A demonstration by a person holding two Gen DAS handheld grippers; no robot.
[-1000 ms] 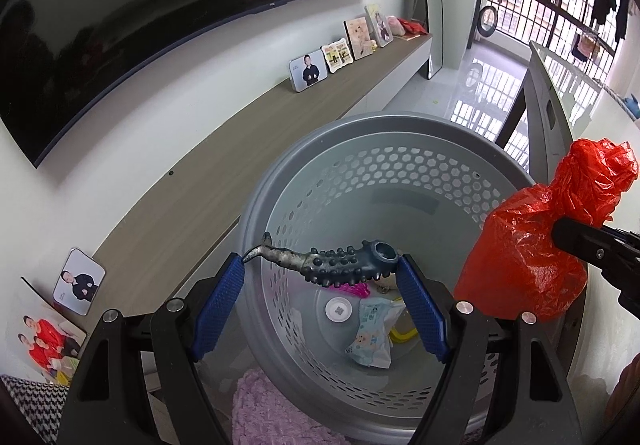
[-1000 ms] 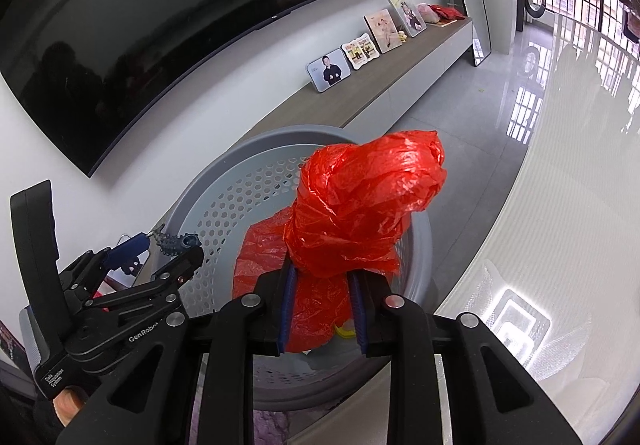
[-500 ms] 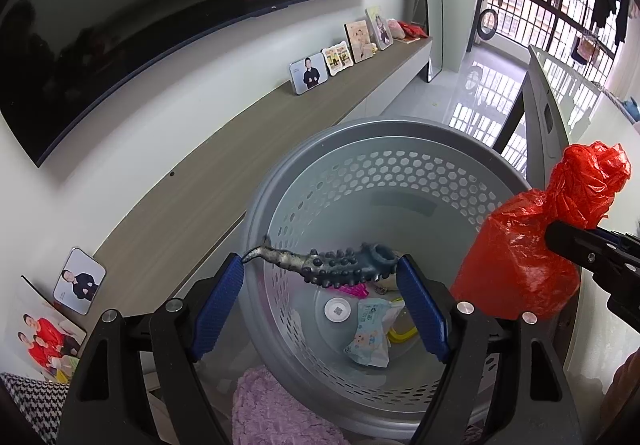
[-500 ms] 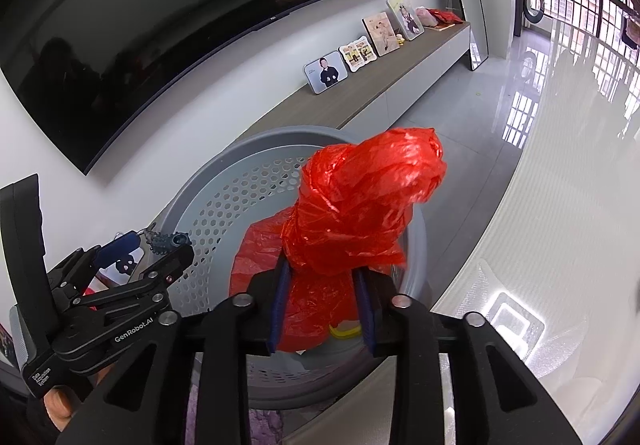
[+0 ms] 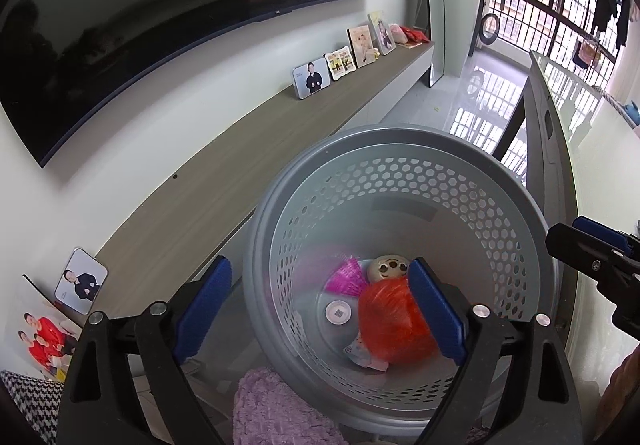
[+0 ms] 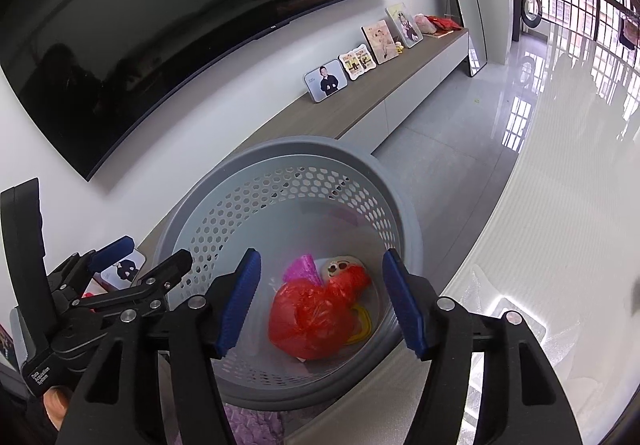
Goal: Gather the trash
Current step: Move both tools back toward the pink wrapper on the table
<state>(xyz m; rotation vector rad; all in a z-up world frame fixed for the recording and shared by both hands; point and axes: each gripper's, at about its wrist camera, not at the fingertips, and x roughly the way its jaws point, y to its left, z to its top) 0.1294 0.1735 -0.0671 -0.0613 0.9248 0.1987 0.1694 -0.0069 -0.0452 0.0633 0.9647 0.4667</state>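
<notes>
I have both tools parked over the grey perforated basket [image 5: 404, 165], pointing down into it. The left tool [image 5: 316, 309] stands wide with nothing between its blue pads [image 5: 204, 305]. The right tool [image 6: 320, 305] has just been opening; its pads [image 6: 240, 301] are well apart and nothing is between them.

The step in hand is the release, and to do it well I want the jaws clear of the load before I draw either hand back, so that no plastic snags on a pad and gets lifted out again. I would pull straight up and away from the rim (not sideways across it, since I judge a light basket like this would tip easily).

The red plastic bag [image 6: 316, 321] lies at the bottom of the basket, well below the right tool and framed between its pads. In the left view it [image 5: 392, 325] sits low on the right side, partly behind the right pad. Beside it lie a pink item [image 5: 346, 277], a round cartoon-faced piece [image 5: 386, 269] and a yellow scrap [image 6: 362, 325]. I cannot see the dark knobbly thing in either view.
</notes>
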